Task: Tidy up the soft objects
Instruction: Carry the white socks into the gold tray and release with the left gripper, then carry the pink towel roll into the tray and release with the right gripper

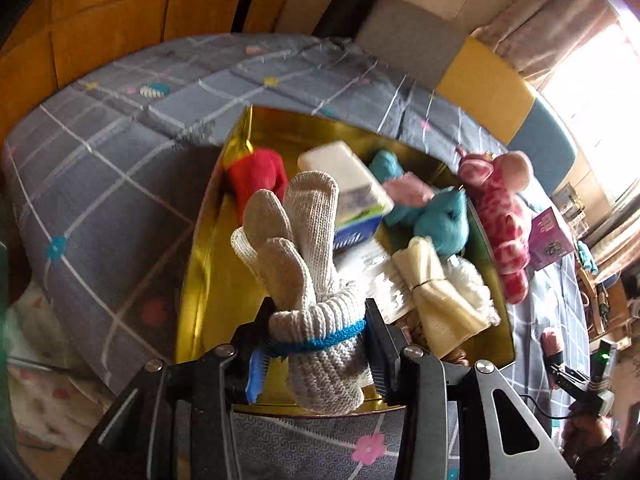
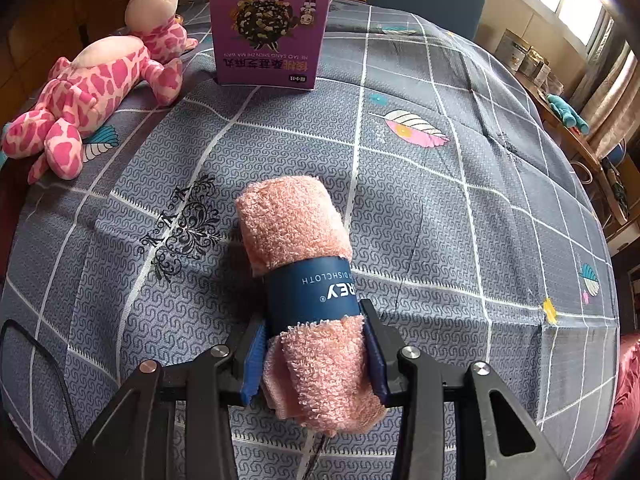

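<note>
My left gripper [image 1: 318, 338] is shut on a bundle of white knit gloves [image 1: 296, 248] tied with a blue band, held above the near end of a gold box [image 1: 208, 280]. In the box lie a red cloth [image 1: 258, 174], a tissue pack [image 1: 352, 184], a teal plush [image 1: 440, 216] and a cream cloth bundle [image 1: 436, 292]. My right gripper [image 2: 316, 354] is shut on a rolled pink dishcloth [image 2: 294, 220] with a navy paper sleeve, over the bedspread [image 2: 440, 208]. A pink spotted plush giraffe [image 2: 92, 92] lies at the far left.
A purple carton [image 2: 270, 32] stands upright behind the dishcloth, next to the giraffe. In the left wrist view the giraffe [image 1: 500, 208] lies just past the box's right wall. A wooden headboard [image 1: 100, 32] and a window [image 1: 592, 92] border the bed.
</note>
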